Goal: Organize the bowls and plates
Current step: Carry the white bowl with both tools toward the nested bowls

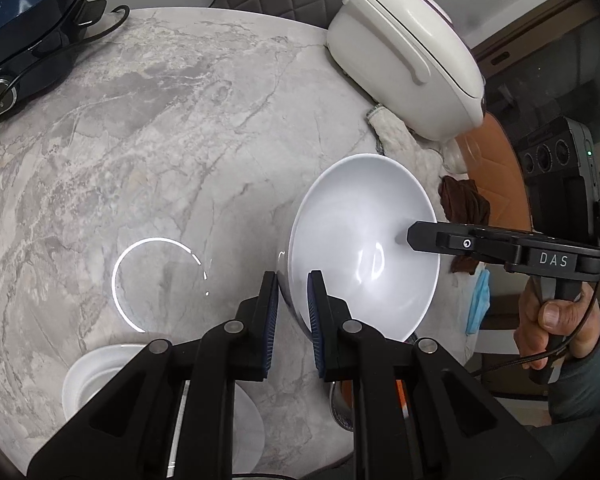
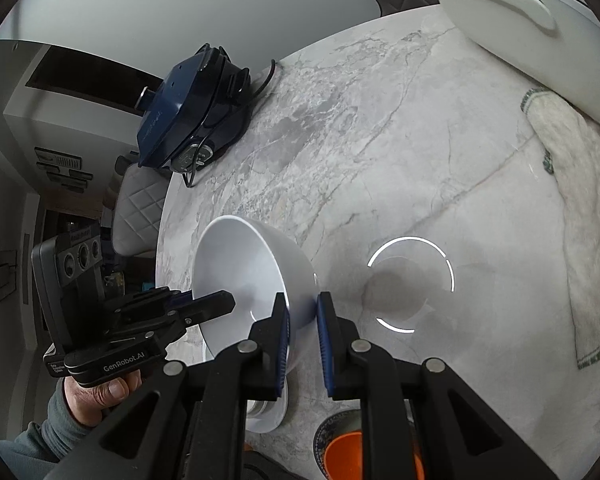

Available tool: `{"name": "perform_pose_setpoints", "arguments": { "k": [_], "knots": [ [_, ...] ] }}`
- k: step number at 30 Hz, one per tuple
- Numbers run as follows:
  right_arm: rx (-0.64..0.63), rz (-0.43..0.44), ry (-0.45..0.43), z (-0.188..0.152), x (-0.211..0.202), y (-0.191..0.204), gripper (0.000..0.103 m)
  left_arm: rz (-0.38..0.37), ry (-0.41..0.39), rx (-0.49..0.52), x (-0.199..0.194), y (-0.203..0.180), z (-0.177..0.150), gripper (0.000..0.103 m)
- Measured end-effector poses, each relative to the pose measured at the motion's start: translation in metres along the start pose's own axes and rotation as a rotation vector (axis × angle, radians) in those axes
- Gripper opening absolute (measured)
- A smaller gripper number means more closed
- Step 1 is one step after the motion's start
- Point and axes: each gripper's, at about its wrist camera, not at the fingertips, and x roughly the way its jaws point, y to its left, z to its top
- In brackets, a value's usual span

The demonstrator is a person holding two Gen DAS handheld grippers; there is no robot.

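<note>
Left wrist view showed the left gripper [image 1: 293, 308] clenched on the near rim of a glossy white ceramic bowl [image 1: 364, 248], one finger inside the wall and one outside, while the right gripper [image 2: 303, 322] pinched the opposite rim in the same way. Holding both sides was probably meant to keep the tilted bowl steady above the grey marble-patterned counter [image 1: 160, 140] while it was carried. Below the left gripper lay a stack of white plates [image 1: 96, 376], a likely place to set the bowl, and an orange-centred dish with a dark patterned rim [image 2: 340, 448] sat near the counter's edge. Farther out stood a white rice cooker [image 1: 408, 52], a crumpled off-white cloth [image 2: 580, 240] and a dark blue appliance with a black cord [image 2: 192, 112]. The right gripper's body read "DAS" in the left wrist view; the left one's read "GenRobot.AI" in the right wrist view.
</note>
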Motion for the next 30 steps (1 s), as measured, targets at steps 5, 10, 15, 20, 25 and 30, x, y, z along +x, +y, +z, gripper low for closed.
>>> {"name": "perform_pose_setpoints", "arguments": {
  "k": [5, 10, 15, 20, 25, 30],
  "knots": [
    [0.034, -0.004, -0.011, -0.034, -0.013, -0.007, 0.016, -0.011, 0.030, 0.035, 0.004, -0.023, -0.029, 0.014],
    [0.075, -0.012, -0.024, -0.067, -0.025, -0.018, 0.016, -0.037, 0.070, 0.065, 0.013, -0.047, -0.059, 0.014],
    [0.133, -0.032, -0.019, -0.106, -0.031, -0.037, 0.016, -0.056, 0.133, 0.096, 0.033, -0.066, -0.086, 0.014],
    [0.196, -0.042, -0.006, -0.139, -0.029, -0.054, 0.016, -0.049, 0.188, 0.141, 0.051, -0.083, -0.110, 0.014],
    [0.234, -0.046, -0.005, -0.161, -0.029, -0.064, 0.016, -0.048, 0.223, 0.170, 0.062, -0.093, -0.121, 0.014],
    [0.253, -0.054, -0.007, -0.173, -0.034, -0.071, 0.016, -0.043, 0.250, 0.187, 0.070, -0.102, -0.129, 0.014]
  ]
}}
